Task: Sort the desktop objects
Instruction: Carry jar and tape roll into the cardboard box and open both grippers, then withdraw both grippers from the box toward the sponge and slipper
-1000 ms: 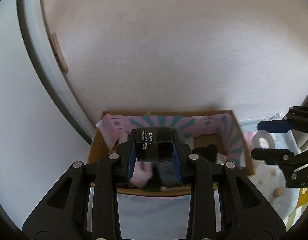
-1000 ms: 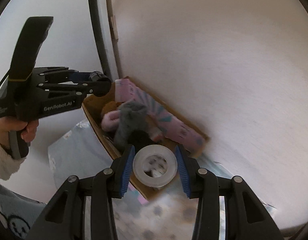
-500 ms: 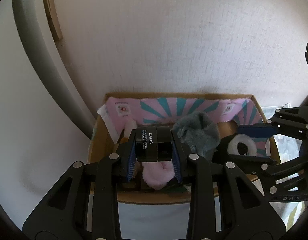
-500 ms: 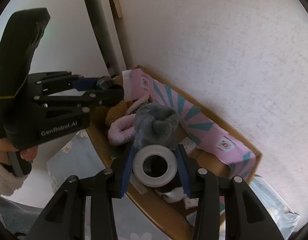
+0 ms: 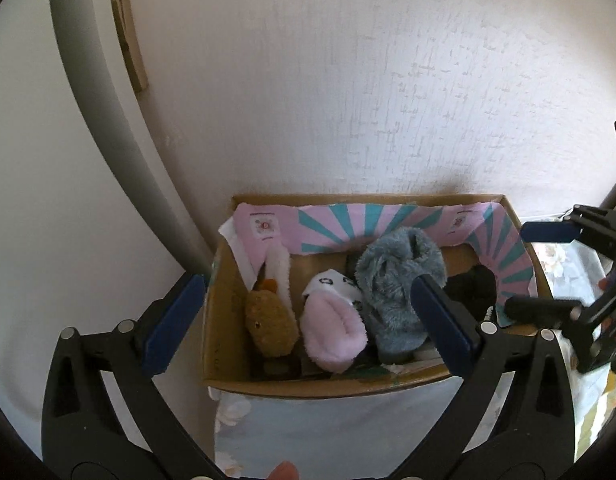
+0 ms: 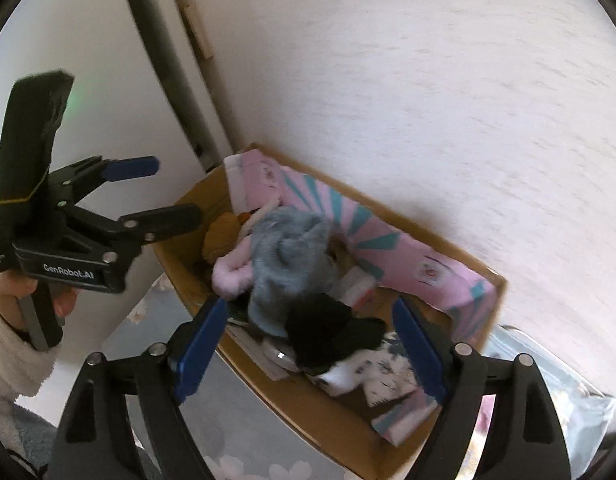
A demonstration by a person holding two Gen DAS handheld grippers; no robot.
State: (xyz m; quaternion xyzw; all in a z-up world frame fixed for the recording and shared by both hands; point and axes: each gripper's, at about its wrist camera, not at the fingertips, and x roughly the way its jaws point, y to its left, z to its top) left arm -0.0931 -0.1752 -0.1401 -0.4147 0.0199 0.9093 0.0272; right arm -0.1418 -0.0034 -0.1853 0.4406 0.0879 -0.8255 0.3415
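- Now we are holding the left gripper (image 5: 308,320) spread wide and empty above the cardboard box (image 5: 228,320).
- We are keeping the right gripper (image 6: 310,346) splayed too — nothing between its fingers.
- Inside the box, grey slipper (image 5: 396,280) and pink slipper (image 5: 332,332) are lying side by side.

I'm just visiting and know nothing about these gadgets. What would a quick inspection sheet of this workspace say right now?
Surface: floral cloth under the box.
Job's things: cardboard box holds grey fluffy sock, pink sock, brown plush, black item.
Clutter: pink-and-teal paper lining the box.
Grippers: left gripper open, empty; right gripper open, empty; both over the box.
Cables: nothing seen.
Surroundings: textured white wall behind, grey curved frame at left.
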